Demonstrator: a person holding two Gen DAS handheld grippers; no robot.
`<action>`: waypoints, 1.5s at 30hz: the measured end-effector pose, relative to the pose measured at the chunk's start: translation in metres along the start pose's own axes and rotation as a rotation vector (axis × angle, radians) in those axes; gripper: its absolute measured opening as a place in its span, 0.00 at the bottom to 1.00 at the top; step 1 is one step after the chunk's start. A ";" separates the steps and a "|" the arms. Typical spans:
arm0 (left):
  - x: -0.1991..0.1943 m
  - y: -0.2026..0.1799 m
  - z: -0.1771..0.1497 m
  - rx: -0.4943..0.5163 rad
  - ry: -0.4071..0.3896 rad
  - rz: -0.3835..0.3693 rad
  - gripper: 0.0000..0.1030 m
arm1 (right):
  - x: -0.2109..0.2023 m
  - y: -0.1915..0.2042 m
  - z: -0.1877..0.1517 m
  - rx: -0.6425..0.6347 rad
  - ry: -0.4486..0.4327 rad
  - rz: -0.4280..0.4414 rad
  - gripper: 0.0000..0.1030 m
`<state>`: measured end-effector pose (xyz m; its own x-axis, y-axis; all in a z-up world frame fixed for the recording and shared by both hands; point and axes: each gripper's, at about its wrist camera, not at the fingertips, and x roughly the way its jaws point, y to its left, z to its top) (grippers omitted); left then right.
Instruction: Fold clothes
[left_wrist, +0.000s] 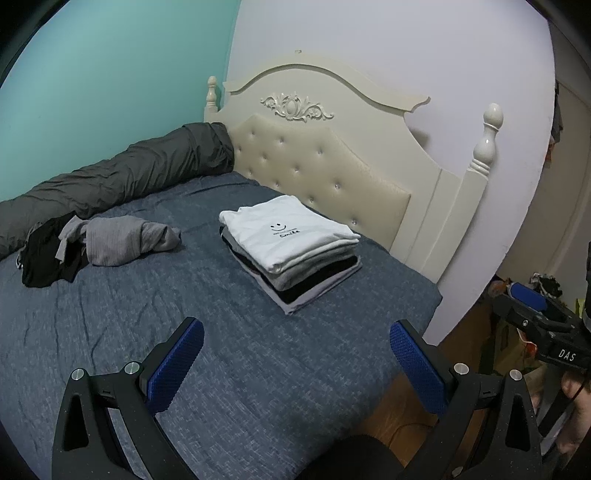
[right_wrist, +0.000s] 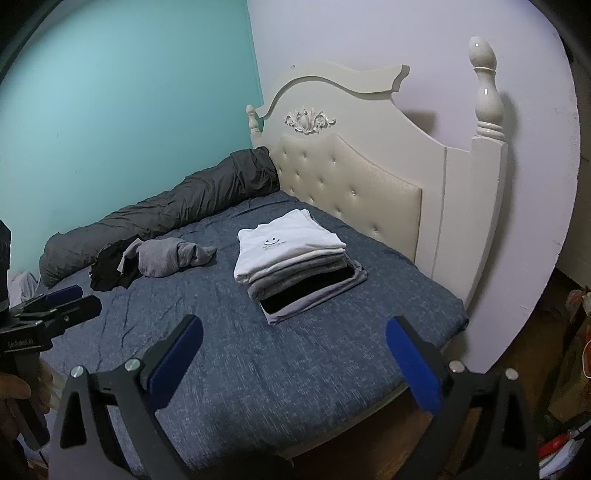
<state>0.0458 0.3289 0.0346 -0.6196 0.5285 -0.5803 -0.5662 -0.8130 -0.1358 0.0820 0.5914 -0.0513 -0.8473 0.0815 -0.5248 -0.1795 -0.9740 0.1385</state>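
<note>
A stack of folded clothes (left_wrist: 295, 258) (right_wrist: 295, 269) sits on the blue bed sheet (left_wrist: 147, 314) (right_wrist: 229, 369) near the headboard, with a white smiley-print T-shirt (left_wrist: 288, 232) on top. To the left lie a crumpled grey garment (left_wrist: 122, 240) (right_wrist: 166, 254) and a black garment (left_wrist: 48, 254) (right_wrist: 110, 273), both unfolded. My left gripper (left_wrist: 295, 328) hovers open over the sheet in front of the stack, nothing between its fingers. My right gripper (right_wrist: 295, 325) is also open and empty, over the bed's near right part.
A dark grey rolled duvet (left_wrist: 129, 170) (right_wrist: 166, 206) lies along the teal wall. The cream tufted headboard (left_wrist: 332, 162) (right_wrist: 351, 184) stands behind the stack. The bed's right edge drops to a wooden floor (left_wrist: 391, 413), with clutter at far right (right_wrist: 569, 387).
</note>
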 end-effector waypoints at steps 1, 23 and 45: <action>-0.001 0.000 -0.001 0.000 -0.001 0.000 1.00 | -0.001 0.001 -0.001 0.000 0.001 0.000 0.97; -0.015 -0.007 -0.015 0.005 -0.001 -0.014 1.00 | -0.013 0.014 -0.016 0.003 -0.017 -0.016 0.97; -0.030 -0.016 -0.018 0.021 -0.014 -0.021 1.00 | -0.021 0.022 -0.019 -0.010 -0.026 -0.018 0.98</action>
<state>0.0832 0.3222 0.0399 -0.6146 0.5489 -0.5665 -0.5903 -0.7964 -0.1312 0.1050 0.5645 -0.0530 -0.8568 0.1043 -0.5051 -0.1899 -0.9743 0.1208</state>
